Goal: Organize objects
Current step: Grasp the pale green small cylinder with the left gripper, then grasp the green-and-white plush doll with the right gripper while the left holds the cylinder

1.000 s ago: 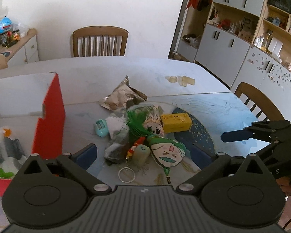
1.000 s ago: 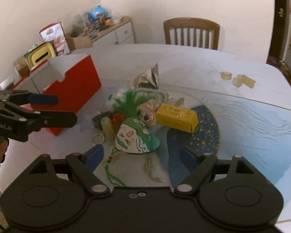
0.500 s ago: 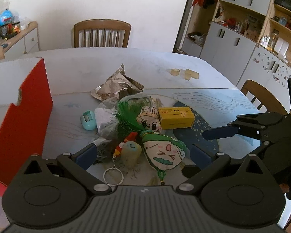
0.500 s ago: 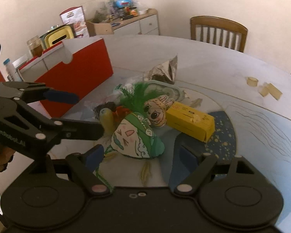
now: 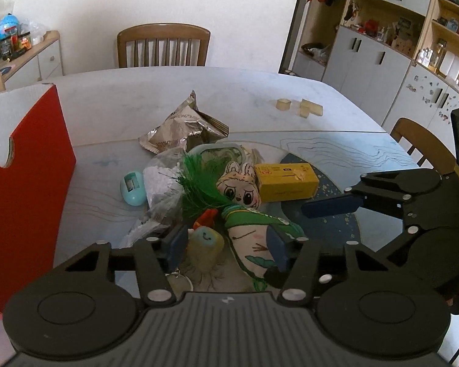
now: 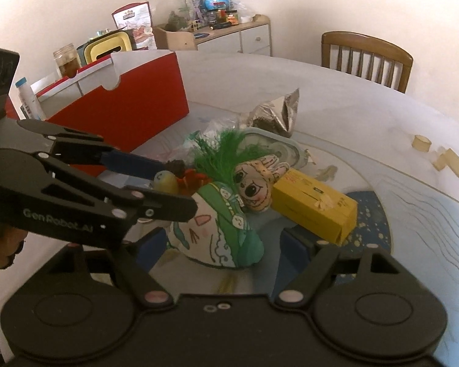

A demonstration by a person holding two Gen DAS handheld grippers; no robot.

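Note:
A pile of objects lies mid-table: a green-and-white cloth doll (image 5: pixel 254 238) (image 6: pixel 217 229), a small yellow keychain figure (image 5: pixel 203 246) (image 6: pixel 166 180), a bunny-faced plush (image 5: pixel 240 189) (image 6: pixel 257 185), green feathers (image 5: pixel 199 183), a yellow box (image 5: pixel 286 182) (image 6: pixel 315 211), a teal egg-shaped toy (image 5: pixel 133 188) and a silver foil bag (image 5: pixel 183 128) (image 6: pixel 275 114). My left gripper (image 5: pixel 226 250) (image 6: pixel 168 183) is open, its fingers on either side of the yellow figure and the doll. My right gripper (image 6: pixel 220 247) (image 5: pixel 330 209) is open around the doll's lower end.
An open red-and-white box (image 5: pixel 27 165) (image 6: pixel 122 101) stands at the left of the table (image 5: pixel 260 91). Small tan blocks (image 5: pixel 303 107) (image 6: pixel 443 156) lie at the far right. Wooden chairs (image 5: pixel 163 46) surround the table. Cabinets line the right wall and a cluttered sideboard (image 6: pixel 217 27) stands on the left.
Both grippers have moved in and down onto the pile. The left fingers have narrowed around the yellow figure and doll. The right gripper has come closer to the doll.

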